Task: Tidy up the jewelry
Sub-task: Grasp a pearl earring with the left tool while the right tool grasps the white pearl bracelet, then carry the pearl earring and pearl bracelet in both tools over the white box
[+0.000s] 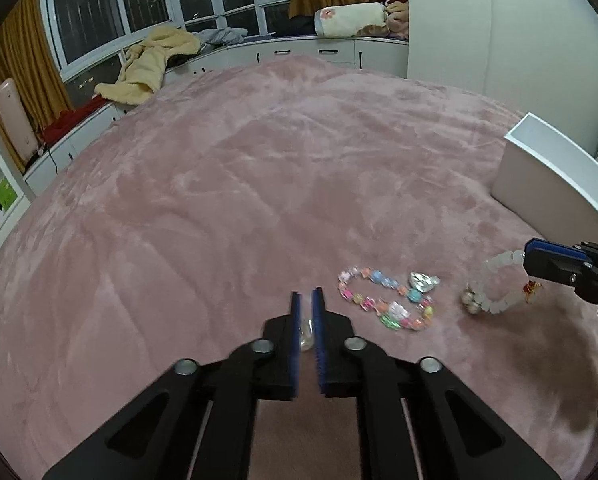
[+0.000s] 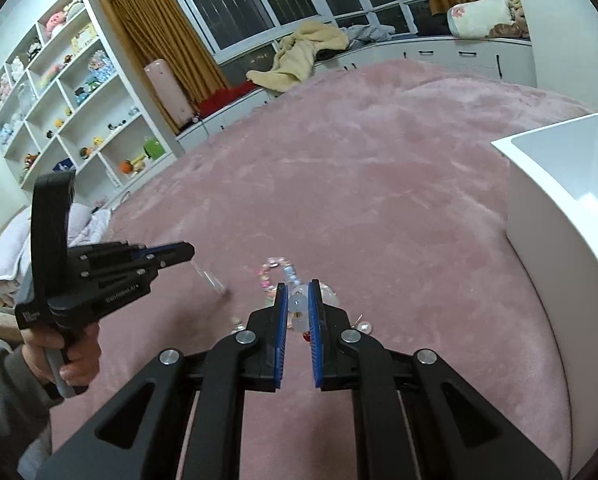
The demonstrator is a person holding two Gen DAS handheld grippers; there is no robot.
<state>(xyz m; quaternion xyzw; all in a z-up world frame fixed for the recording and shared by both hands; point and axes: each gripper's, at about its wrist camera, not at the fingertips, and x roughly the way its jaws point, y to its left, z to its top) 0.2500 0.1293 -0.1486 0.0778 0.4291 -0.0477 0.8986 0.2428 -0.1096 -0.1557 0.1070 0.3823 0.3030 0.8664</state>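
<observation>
The step in hand looks like picking up. Both grippers already have something, and nothing is in the white box [image 2: 547,208] that I can see.

The right gripper [image 2: 297,292] has its fingers pinching the white bead bracelet [image 1: 495,280]. One end of it is up between the fingers and the rest hangs down to the pink bed [image 1: 259,180]. A small red charm dangles from it.

The left gripper [image 1: 307,300] has its fingers nearly pressed together on a small clear piece [image 1: 306,330]. I cannot tell what kind of jewelry it is. From the right wrist view, a thin clear thing hangs from its tip down to the bed.

The colorful bead bracelet [image 1: 383,300] lies flat on the bed between the two grippers, and nobody is holding it. A shiny clear heart [image 1: 423,281] sits just beside it.

Next, I think the right gripper should carry the white bead bracelet over to the white box, which stands near on the right. It needs to go up high enough so the hanging beads clear the wall.

Count: two grippers, two bead bracelets, one clear heart, one clear piece, one box.
</observation>
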